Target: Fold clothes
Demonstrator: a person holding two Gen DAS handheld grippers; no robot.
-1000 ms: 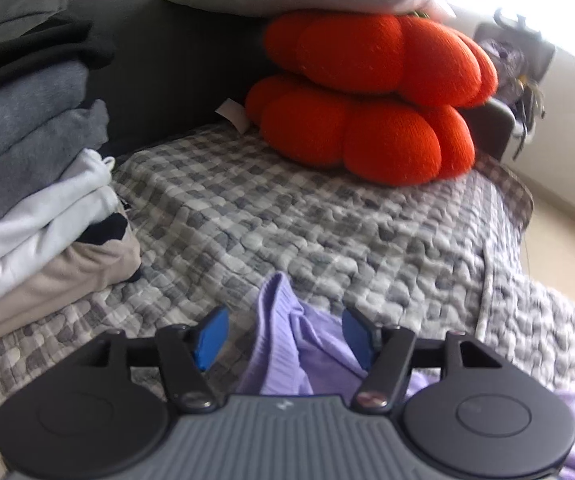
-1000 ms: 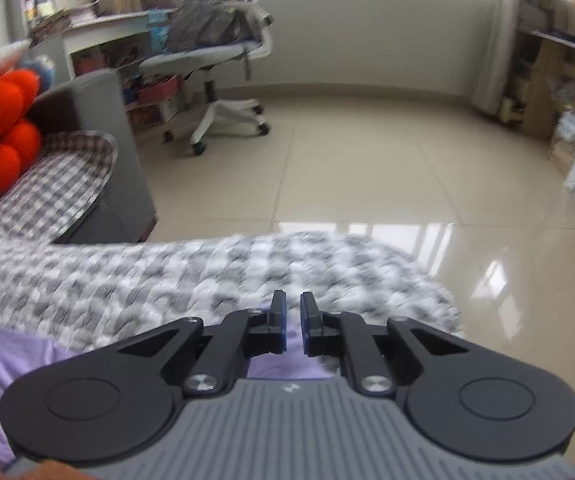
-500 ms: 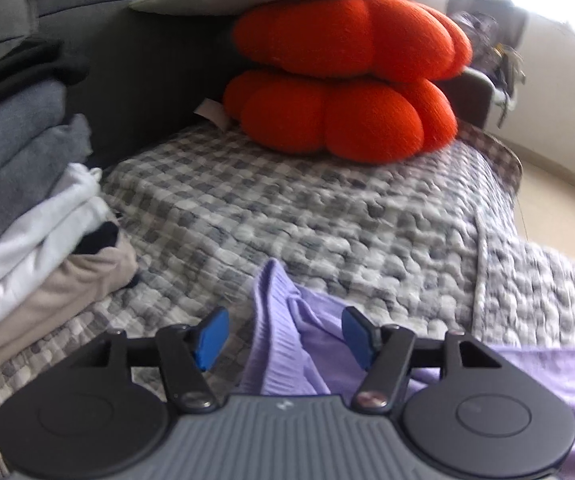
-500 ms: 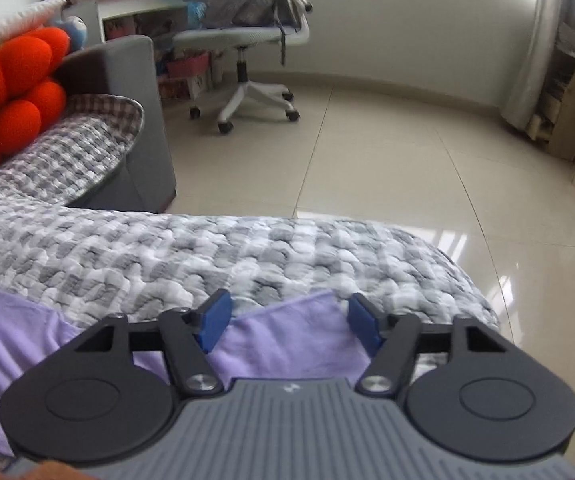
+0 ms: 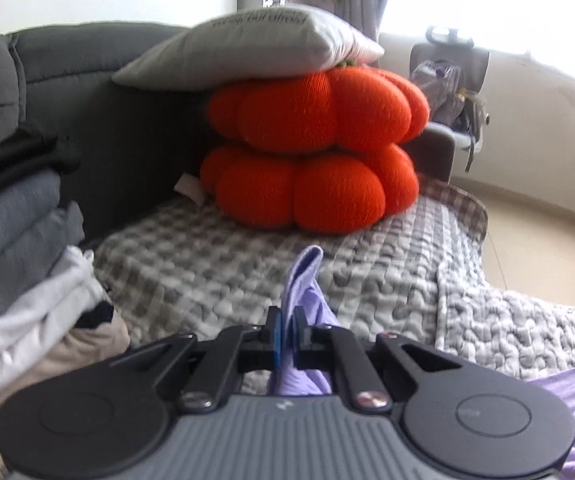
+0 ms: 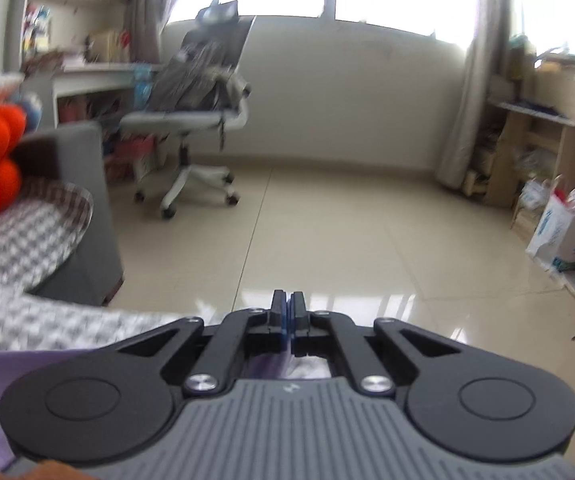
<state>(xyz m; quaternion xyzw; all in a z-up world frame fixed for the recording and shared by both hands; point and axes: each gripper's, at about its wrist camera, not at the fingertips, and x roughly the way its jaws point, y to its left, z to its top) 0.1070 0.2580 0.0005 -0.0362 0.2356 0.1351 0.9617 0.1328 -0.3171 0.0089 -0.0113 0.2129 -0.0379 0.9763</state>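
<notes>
A lilac garment (image 5: pixel 302 270) lies on the checked quilt (image 5: pixel 207 268) of a sofa. My left gripper (image 5: pixel 286 322) has its jaws closing, pads pressed on a raised fold of it that sticks up past the fingertips. More lilac cloth (image 5: pixel 567 392) trails off to the lower right. In the right wrist view the garment (image 6: pixel 7 372) spreads at the lower left. My right gripper (image 6: pixel 288 308) has its jaws closing to touching, and a strip of lilac cloth (image 6: pixel 269 364) shows pinched just behind the pads. It is lifted above the quilt's edge (image 6: pixel 47 320).
A stack of folded clothes (image 5: pixel 19 272) stands at the left. Two orange pumpkin cushions (image 5: pixel 311 160) under a grey pillow (image 5: pixel 255 48) fill the sofa's far end. Beyond the sofa are tiled floor (image 6: pixel 347 220), an office chair (image 6: pixel 195 120), shelves and a white bag (image 6: pixel 559 236).
Both grippers went from open around the lilac cloth to shut on it. Both have risen and tipped upward, drawing the cloth up off the quilt.
</notes>
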